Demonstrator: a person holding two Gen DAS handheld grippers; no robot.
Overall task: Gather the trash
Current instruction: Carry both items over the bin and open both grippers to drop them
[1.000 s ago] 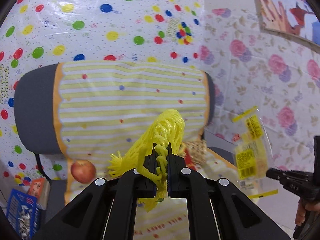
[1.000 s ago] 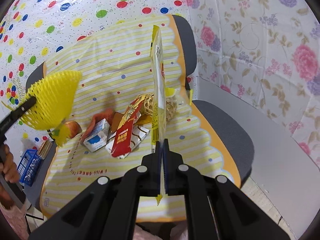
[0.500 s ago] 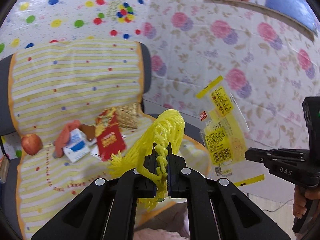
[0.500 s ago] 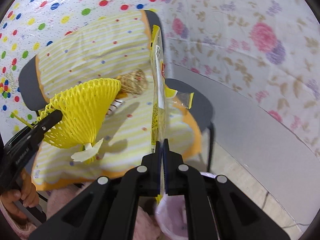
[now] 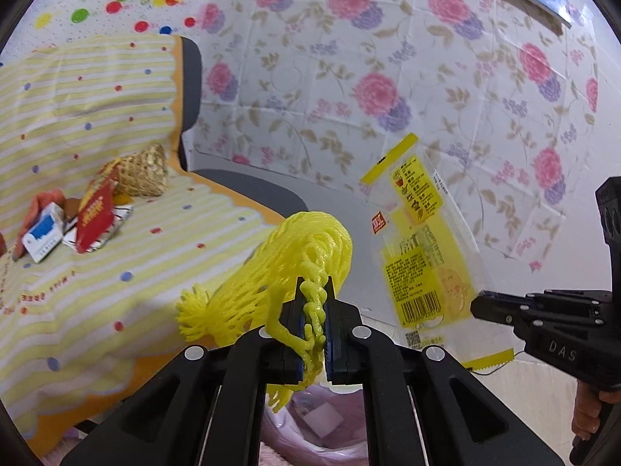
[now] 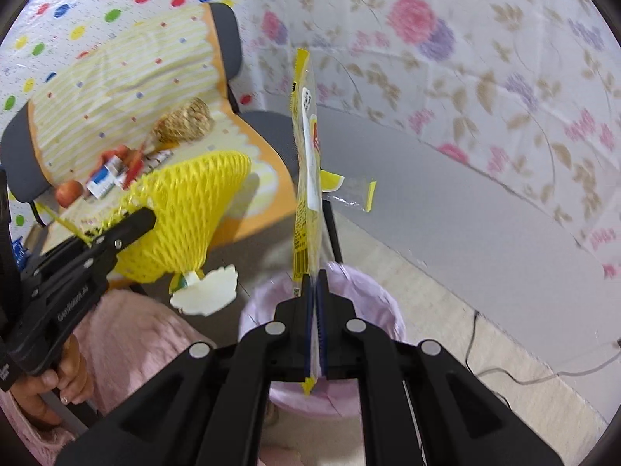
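Net [image 5: 295, 272] & wrapper [image 6: 306, 178] in tongs

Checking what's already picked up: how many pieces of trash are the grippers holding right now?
2. The yellow foam net is clamped in the left gripper; the yellow wrapper is in the right gripper, above the pink-lined bin.

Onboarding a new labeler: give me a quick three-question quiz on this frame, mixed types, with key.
1. True or false: the left gripper is shut on the yellow foam net.
2. What does the right gripper hold? A) apple B) yellow wrapper C) milk carton
3. Fill in: the pink-lined ___ sits on the floor below both grippers.

Key: 1 true; 2 B; 3 trash bin.
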